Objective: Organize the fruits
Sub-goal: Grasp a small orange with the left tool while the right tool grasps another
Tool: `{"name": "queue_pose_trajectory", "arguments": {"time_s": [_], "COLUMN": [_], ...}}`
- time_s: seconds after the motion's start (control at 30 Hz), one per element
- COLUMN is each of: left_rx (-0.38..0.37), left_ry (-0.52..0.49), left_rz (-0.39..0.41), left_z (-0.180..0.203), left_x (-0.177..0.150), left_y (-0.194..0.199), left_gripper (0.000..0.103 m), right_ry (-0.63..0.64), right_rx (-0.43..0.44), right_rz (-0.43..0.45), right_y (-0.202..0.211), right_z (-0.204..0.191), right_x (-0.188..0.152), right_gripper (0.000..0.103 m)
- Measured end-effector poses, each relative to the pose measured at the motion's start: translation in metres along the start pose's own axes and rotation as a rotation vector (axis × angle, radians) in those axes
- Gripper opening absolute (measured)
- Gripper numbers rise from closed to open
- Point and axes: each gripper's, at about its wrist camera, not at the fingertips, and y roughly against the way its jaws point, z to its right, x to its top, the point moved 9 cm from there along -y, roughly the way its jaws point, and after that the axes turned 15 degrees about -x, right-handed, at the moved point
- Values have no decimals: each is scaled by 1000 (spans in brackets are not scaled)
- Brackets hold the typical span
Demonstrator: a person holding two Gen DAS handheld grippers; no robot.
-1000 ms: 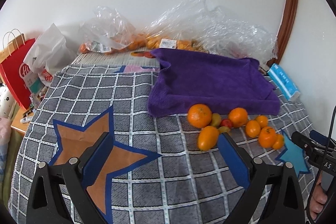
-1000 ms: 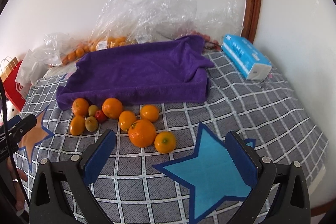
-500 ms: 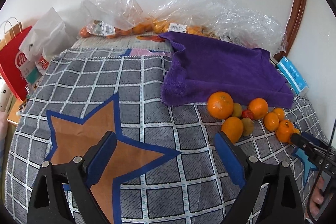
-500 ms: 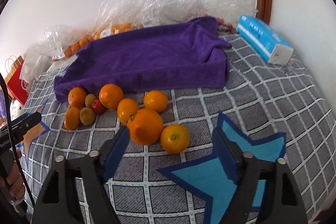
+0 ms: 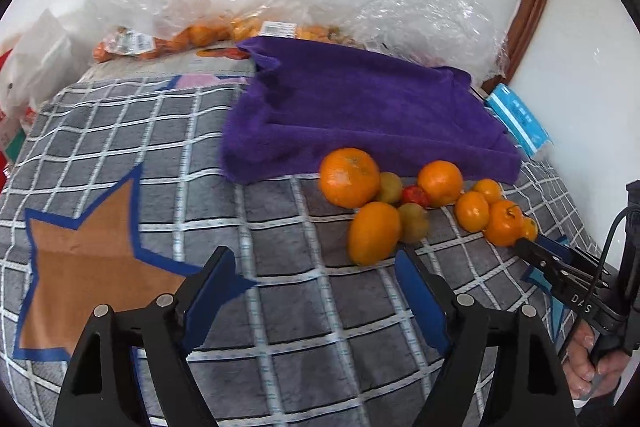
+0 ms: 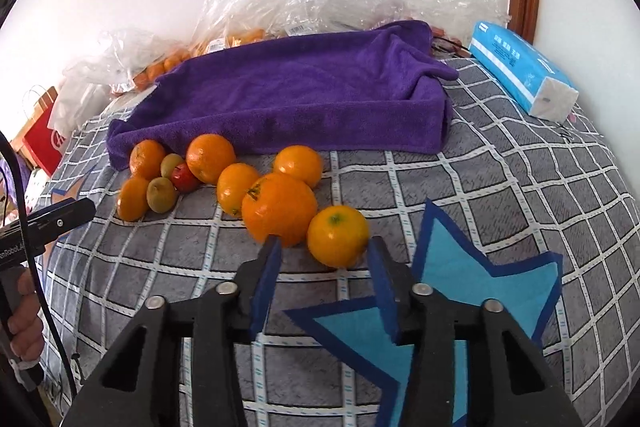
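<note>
Just ahead of the parted right claw (image 6: 324, 259) lies a small orange (image 6: 337, 235).

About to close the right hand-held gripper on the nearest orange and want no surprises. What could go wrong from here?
1. The right hand-held gripper is open with the small orange only at its fingertips; a shallow pinch could squirt it away.
2. The left fingertip sits against the bigger orange, so closing may nudge it into the touching pile.
3. Round fruit could roll on the soft checked cloth.
</note>
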Motion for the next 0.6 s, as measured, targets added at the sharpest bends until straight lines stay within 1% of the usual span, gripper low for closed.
{"name": "queue_pose_trajectory", "arguments": {"time_s": [0.07,0.1,0.13,0.2,0.3,0.37,0.4,0.43,0.47,0.5,0.6], "left_rx": [-12,-6,3,3,10,34,38,32,17,-1,-11], "left_ry": [-23,-32,-40,-50,-53,-67,-77,-83,-80,-72,-75], "left_rz": [-13,-23,-34,-50,-72,-63,-62,-63,-69,-81,-78], "left_z": [11,14,17,21,21,21,22,23,24,25,25], "left_x": [0,1,1,0,-2,-1,-1,0,0,-1,-2], "left_y": [-7,-11,-15,-22,-32,-33,-34,-34,-35,-37,-34], "left_gripper": [77,74,70,64,61,57,51,43,39,32,31], "right_ry": [8,11,15,10,6,22,33,36,34,31,21], "right_rx": [1,-6,-7,13,26,26,27,27,25,20,16], "right_rz": [5,8,8,5,10,15,16,16,16,20,22], "right_y": [-2,-2,-3,-3,-5,-7,-8,-9,-10,-12,-16], "right_z": [2,3,4,6,7,5,3,2,1,1,1], "right_x": [0,1,1,2,5,6,7,7,8,10,14], "right_gripper": [36,32,31,31,31,31,32,32,32,32,34]}}
